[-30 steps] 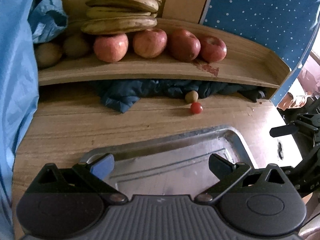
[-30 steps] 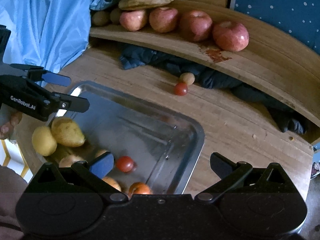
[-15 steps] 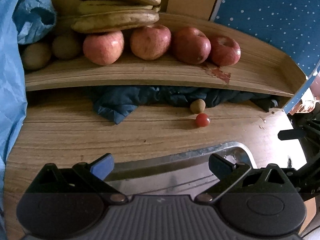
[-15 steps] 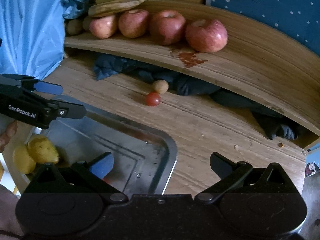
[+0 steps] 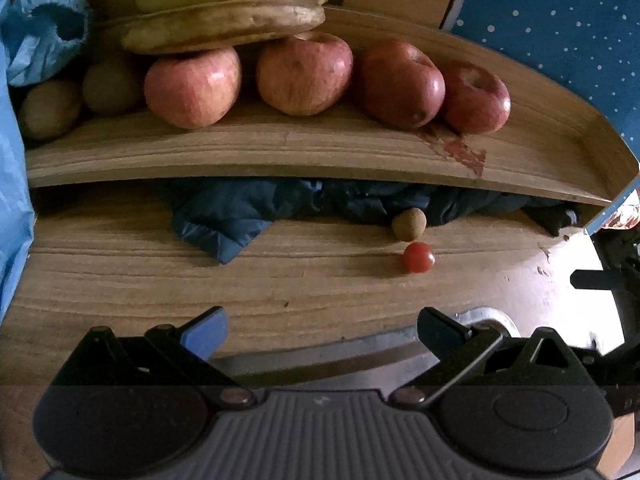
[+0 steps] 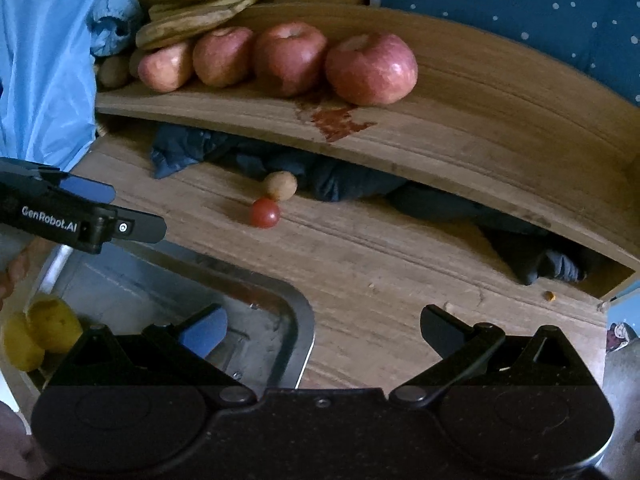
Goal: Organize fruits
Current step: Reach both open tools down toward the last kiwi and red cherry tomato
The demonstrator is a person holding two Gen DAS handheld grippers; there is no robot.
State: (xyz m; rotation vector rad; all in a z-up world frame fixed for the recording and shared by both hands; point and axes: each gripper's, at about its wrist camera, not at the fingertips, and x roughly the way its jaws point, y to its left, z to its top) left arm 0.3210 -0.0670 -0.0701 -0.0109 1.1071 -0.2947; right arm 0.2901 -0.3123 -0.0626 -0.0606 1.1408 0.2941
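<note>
Both hand-held grippers, left point(image 5: 320, 330) and right point(image 6: 322, 330), spread wide, holding nothing. Tomato point(image 6: 264, 212) on table point(image 6: 380, 256) beyond tray point(image 6: 296, 320), touching brown fruit point(image 6: 281, 185).

Both hand-held grippers have moved forward from over the metal tray point(image 6: 296, 320) toward the cherry tomato point(image 5: 418, 257) and the small brown fruit point(image 5: 409, 224) on the worktop point(image 5: 120, 280), jaws wide apart and empty.
</note>
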